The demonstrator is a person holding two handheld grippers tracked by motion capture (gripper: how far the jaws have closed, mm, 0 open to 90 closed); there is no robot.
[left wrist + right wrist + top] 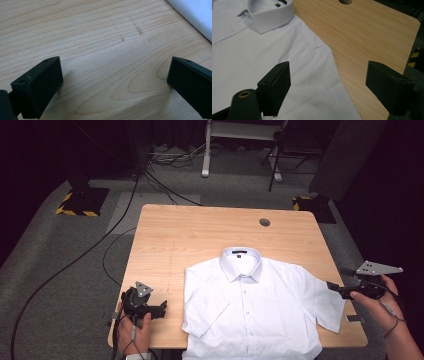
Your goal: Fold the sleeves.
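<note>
The high view looks forward and down from above the person's side, far enough back to take in the whole wooden table (200, 235), the grey floor around it and the white shirt (250, 305) lying flat at the near edge. The left gripper view sits very close over the bare tabletop (100, 50), looking steeply down between its two black jaws, with a corner of the shirt (195, 12) at its upper right. The right gripper view looks from the table's right edge across the shirt's sleeve and collar (269, 17) toward the cable hole (345, 1), which the high view shares (264, 222).
</note>
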